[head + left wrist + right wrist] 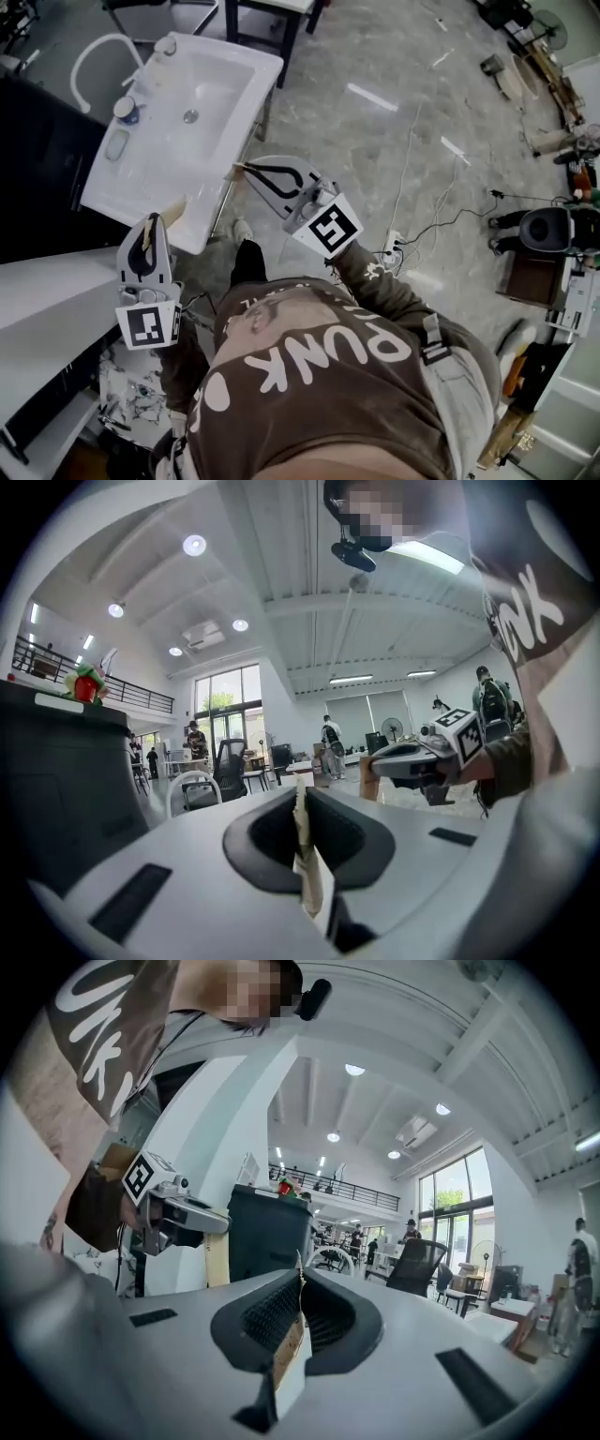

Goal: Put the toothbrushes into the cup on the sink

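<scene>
Left claw [150, 225] and right claw [251, 172] each pinch a toothbrush [305, 846] tight, so I'd line one up straight over the cup [126, 111] on the sink [225, 66] before letting go.

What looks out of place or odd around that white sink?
Nothing looks spilled or broken. Only oddity: the left gripper and right gripper each pinch a toothbrush at the sink's near edge, away from the cup on its far side.

Bright indoor light, ceiling lamps [194, 545] glaring, heavy fisheye warp, black vignetted corners.
</scene>
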Available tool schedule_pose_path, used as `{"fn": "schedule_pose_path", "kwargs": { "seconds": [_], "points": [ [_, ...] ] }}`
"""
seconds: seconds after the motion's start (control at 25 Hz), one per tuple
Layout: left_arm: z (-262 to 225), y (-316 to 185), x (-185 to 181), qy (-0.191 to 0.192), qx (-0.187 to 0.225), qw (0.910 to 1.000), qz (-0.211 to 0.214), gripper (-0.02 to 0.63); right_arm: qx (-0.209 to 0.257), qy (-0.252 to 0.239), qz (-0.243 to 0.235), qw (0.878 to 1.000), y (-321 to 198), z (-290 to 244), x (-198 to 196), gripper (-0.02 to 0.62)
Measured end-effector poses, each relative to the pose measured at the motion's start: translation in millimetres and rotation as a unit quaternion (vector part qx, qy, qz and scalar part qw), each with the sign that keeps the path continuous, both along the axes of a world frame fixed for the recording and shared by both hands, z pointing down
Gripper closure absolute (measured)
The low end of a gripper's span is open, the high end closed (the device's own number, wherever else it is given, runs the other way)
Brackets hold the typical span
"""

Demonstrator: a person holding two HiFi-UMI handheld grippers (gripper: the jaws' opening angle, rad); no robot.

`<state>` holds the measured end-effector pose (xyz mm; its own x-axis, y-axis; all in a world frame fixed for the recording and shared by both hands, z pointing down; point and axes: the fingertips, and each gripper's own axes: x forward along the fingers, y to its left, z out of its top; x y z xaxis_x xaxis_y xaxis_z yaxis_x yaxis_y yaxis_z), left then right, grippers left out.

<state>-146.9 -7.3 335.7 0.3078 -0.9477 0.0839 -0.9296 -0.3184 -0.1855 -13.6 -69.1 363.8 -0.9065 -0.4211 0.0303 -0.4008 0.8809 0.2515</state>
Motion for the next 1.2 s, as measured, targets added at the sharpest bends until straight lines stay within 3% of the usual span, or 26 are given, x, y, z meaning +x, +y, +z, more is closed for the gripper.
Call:
{"fn": "schedule_pose_path", "kwargs": {
  "seconds": [0.16, 0.56, 0.72, 0.96, 1.2],
  "points": [
    [4, -39, -38, 0.012, -0.006, 0.9999, -0.009, 0.600, 0.003, 0.003, -0.002, 1.000, -75, -3, -49, 0.584],
    [20, -127, -101, 0.036, -0.020, 0.9991, -0.011, 0.600, 0.102, -0.002, -0.004, 0.995, -281, -39, -181, 0.584],
    [33, -153, -123, 0.046, -0.033, 0.9983, -0.014, 0.600, 0.124, 0.015, -0.006, 0.992, -347, -31, -229, 0.584],
    [40, -190, -141, 0.055, -0.036, 0.9977, -0.016, 0.600, 0.108, 0.043, 0.007, 0.993, -428, 6, -271, 0.584],
    [54, -211, -158, 0.065, -0.048, 0.9965, -0.023, 0.600, 0.064, 0.076, 0.023, 0.995, -479, 75, -295, 0.584]
  ]
}}
